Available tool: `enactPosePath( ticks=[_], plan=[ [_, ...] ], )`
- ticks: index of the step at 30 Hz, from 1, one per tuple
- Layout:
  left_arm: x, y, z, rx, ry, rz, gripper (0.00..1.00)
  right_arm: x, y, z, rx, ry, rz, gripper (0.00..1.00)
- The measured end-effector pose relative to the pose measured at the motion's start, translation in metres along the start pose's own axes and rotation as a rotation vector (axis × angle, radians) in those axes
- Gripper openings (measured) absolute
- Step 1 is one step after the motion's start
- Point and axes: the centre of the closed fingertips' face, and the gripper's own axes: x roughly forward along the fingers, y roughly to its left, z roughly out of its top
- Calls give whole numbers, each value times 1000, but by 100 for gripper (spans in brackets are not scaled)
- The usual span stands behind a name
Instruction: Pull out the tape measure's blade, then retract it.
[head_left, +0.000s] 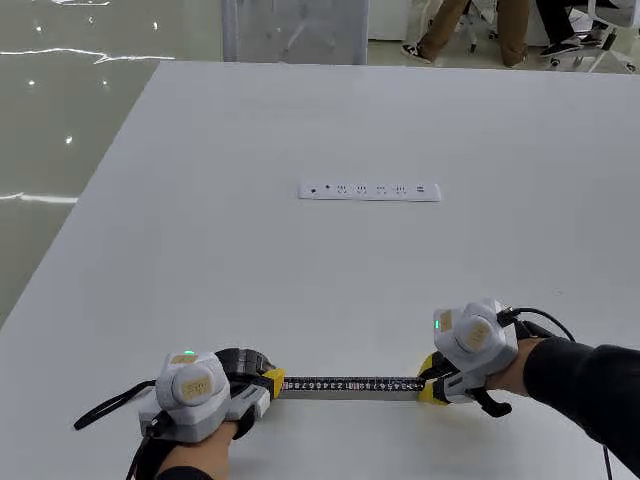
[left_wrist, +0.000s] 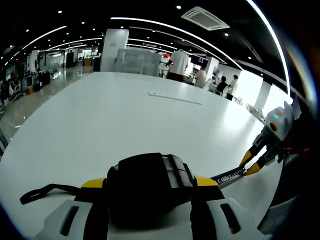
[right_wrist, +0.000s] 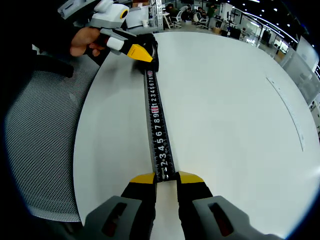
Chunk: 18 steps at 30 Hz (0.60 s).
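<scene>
The broad white tabletop (head_left: 400, 130) is lying open beyond the grippers, leaving free passage all around the flat white power strip (head_left: 369, 191), which is sitting alone mid-table, well apart from the near edge. Close to that edge, the black numbered tape blade (head_left: 350, 384) is stretching low along the surface, barring the way between the left gripper (head_left: 265, 385), which is clamping the black tape measure case (left_wrist: 150, 185), and the right gripper (head_left: 428, 382), which is pinching the blade's tip. A thin black strap (head_left: 110, 405) is trailing on the table left of the case. Off the near edge, a grey mesh chair seat (right_wrist: 40, 150) is crowding the space below.
</scene>
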Motion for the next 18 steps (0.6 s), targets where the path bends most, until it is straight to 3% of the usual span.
enactPosePath(
  ticks=[18],
  plan=[
    [-1, 0, 0, -6, 3, -15, 61, 7, -1, 13, 0, -19, -4, 12]
  ],
)
